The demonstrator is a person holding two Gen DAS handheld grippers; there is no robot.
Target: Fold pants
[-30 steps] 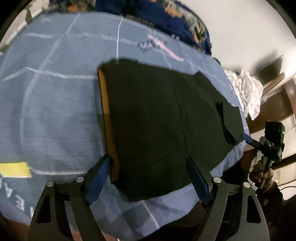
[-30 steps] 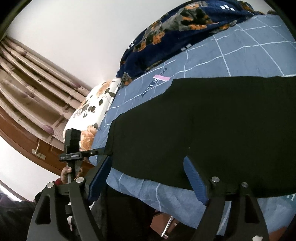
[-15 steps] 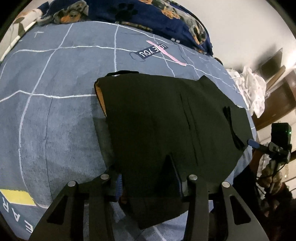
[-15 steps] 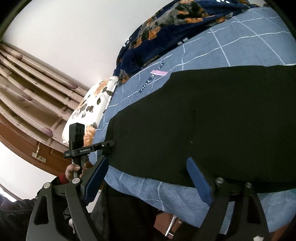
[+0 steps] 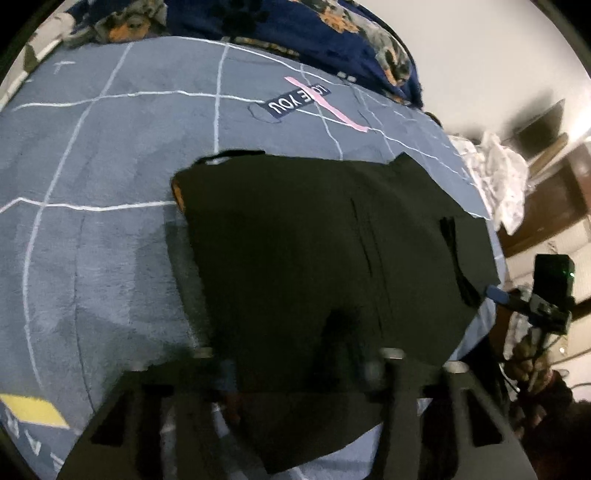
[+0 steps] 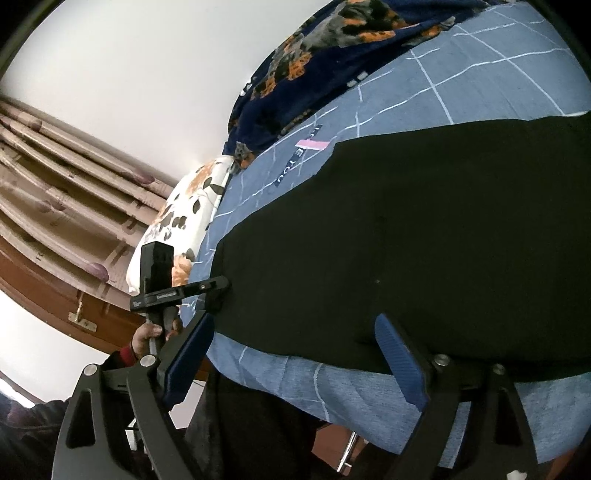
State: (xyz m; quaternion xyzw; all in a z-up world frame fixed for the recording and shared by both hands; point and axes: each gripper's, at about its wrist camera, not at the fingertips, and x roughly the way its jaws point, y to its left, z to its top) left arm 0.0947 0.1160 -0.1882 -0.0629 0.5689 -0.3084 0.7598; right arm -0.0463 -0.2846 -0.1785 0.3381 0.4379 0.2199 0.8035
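Black pants point(image 5: 314, 240) lie flat on a blue grid-pattern bed cover point(image 5: 92, 184), with an orange lining showing at their left edge. My left gripper point(image 5: 295, 365) has its jaws closing on the near hem, which is bunched between the fingers and raised off the cover. In the right wrist view the same pants point(image 6: 424, 221) spread ahead, and the left gripper point(image 6: 218, 291) bites their left corner. My right gripper point(image 6: 291, 347) hangs over the near bed edge with jaws opening and nothing between them; its blue fingertip point(image 5: 495, 293) sits at the pants' right edge.
A dark floral quilt point(image 5: 295, 26) is heaped at the far side of the bed. A flowered pillow point(image 6: 184, 221) lies at the left end. White laundry point(image 5: 498, 177) is piled at the right. Curtains point(image 6: 55, 184) and wooden furniture stand beyond. A hand point(image 5: 528, 354) grips the right tool.
The left jaws came together on the near hem and lifted it, so black cloth now covers the fingers. The right jaws spread a little wider.
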